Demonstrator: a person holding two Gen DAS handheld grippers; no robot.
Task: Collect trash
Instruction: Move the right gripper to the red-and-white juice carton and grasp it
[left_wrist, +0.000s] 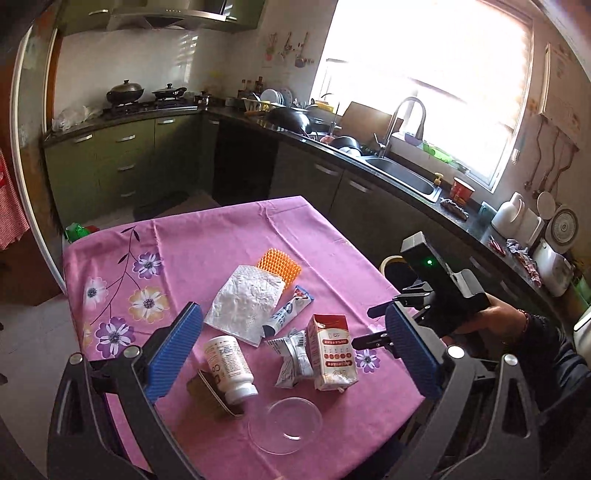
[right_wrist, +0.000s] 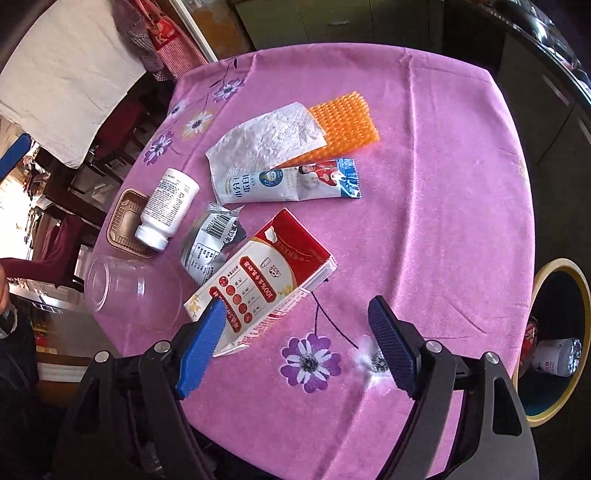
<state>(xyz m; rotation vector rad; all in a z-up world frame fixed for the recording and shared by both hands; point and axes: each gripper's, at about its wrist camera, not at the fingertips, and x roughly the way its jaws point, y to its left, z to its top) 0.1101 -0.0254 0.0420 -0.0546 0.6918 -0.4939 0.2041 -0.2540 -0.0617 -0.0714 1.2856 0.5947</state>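
Both grippers gape wide, holding nothing. Right gripper (right_wrist: 295, 332): red-and-white milk carton (right_wrist: 264, 280) lies just beyond its left finger, crumpled silver wrapper (right_wrist: 208, 240) farther. Left gripper (left_wrist: 291, 347): clear bowl (left_wrist: 284, 426) nearest, white pill bottle (left_wrist: 229, 363) beyond, between its fingers.

Sunlit kitchen window (left_wrist: 424, 74), green cabinets (left_wrist: 122, 162), pink-clothed table (left_wrist: 229, 236).

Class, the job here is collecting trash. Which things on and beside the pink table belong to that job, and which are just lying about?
Part of the job:
milk carton
white bottle
crumpled silver wrapper
blue-and-white sachet
white paper bag
brown tray
bin

Probably just lying about:
orange spiky mat
clear glass bowl
kitchen sink
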